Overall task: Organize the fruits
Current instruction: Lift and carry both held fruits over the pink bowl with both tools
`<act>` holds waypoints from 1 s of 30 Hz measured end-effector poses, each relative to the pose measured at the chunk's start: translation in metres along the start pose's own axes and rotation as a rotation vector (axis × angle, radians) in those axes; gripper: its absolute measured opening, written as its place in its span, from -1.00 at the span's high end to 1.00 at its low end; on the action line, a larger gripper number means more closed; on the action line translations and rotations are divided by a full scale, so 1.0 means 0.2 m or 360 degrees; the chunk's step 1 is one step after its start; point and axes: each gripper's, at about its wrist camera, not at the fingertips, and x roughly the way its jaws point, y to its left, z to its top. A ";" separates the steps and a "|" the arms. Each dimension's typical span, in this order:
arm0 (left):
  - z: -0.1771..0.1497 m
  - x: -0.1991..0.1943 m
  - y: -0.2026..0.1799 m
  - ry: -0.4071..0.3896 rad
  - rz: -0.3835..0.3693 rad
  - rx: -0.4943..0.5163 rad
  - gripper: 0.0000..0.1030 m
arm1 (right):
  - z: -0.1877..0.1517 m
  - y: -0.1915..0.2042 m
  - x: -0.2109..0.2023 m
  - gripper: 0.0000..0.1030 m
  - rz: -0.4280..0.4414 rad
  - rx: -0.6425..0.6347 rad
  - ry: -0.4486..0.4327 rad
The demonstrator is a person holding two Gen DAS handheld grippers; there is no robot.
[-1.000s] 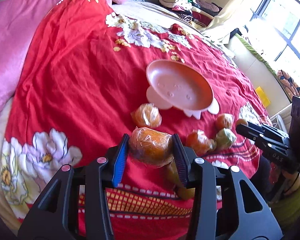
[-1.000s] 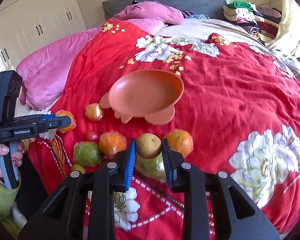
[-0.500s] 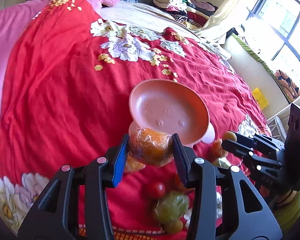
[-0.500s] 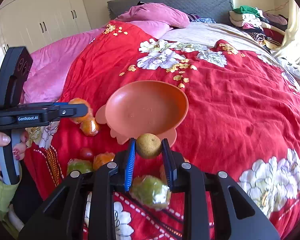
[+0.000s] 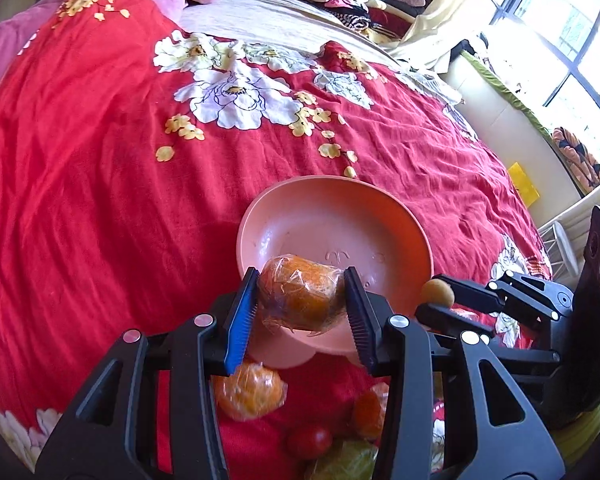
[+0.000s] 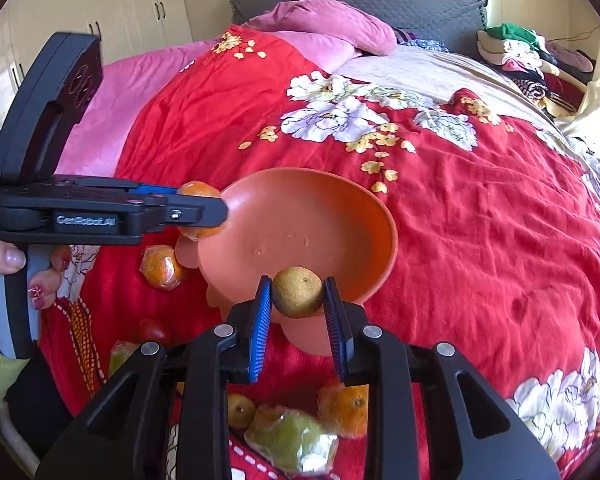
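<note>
Both hand-held grippers, left [image 5: 300,300] pinching wrapped orange [image 5: 300,298], right [image 6: 297,293] pinching brown fruit [image 6: 297,291], now over pink bowl [image 5: 332,216].

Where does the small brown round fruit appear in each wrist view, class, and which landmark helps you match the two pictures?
Left wrist view: small brown fruit at lower right, clamped in the right gripper.
Right wrist view: at bottom centre, between that gripper's blue pads.
Shared landmark: the pink bowl, just beyond the fruit in both.
</note>
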 end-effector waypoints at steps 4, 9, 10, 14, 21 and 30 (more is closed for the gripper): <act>0.03 0.04 0.00 0.0019 -0.0006 0.0000 0.33 | 0.01 0.01 0.05 0.52 0.0011 -0.0026 0.0023; 0.06 0.09 -0.02 0.0030 0.0016 0.0023 0.33 | 0.02 0.01 0.09 0.52 0.0009 -0.0036 0.0047; 0.06 0.10 -0.02 0.0036 0.0011 0.0022 0.33 | 0.02 0.01 0.10 0.52 0.0009 -0.0038 0.0052; 0.07 0.13 -0.03 0.0049 0.0010 0.0025 0.33 | 0.02 0.00 0.13 0.51 0.0009 -0.0042 0.0067; 0.08 0.16 -0.03 0.0071 0.0008 0.0022 0.33 | 0.02 0.00 0.15 0.51 0.0015 -0.0048 0.0085; 0.08 0.19 -0.03 0.0090 0.0001 0.0029 0.33 | 0.02 0.01 0.18 0.50 0.0023 -0.0054 0.0102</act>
